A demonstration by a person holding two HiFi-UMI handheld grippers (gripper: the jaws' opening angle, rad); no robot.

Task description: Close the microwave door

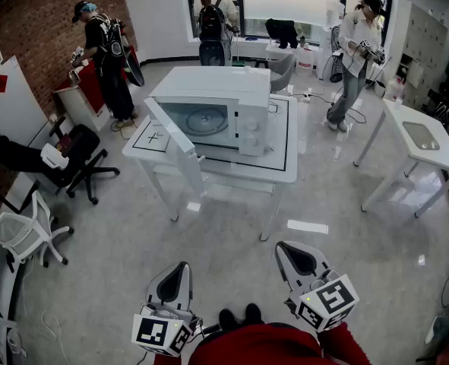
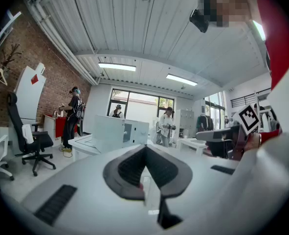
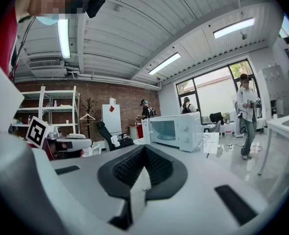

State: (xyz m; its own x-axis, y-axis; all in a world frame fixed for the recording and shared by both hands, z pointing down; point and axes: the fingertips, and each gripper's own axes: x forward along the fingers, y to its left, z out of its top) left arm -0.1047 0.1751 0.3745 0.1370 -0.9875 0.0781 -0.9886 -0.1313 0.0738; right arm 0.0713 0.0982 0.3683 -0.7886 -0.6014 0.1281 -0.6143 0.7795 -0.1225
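A white microwave (image 1: 224, 109) stands on a white table (image 1: 281, 175) some way ahead of me, across open floor. Its door (image 1: 175, 137) hangs open, swung out towards the table's front left corner, and the glass turntable shows inside. My left gripper (image 1: 180, 271) and right gripper (image 1: 289, 251) are low in the head view, well short of the table, both shut with nothing between the jaws. The microwave (image 2: 122, 131) appears small and distant past the shut left gripper (image 2: 145, 150). Beyond the shut right gripper (image 3: 144, 150), the microwave (image 3: 176, 129) sits to the right of centre.
A black office chair (image 1: 83, 162) and a white chair (image 1: 26, 230) stand at the left. A second white table (image 1: 422, 147) is at the right. Three people stand at the back: one by the brick wall (image 1: 102, 52), one at the window (image 1: 213, 17), one at the right (image 1: 357, 55).
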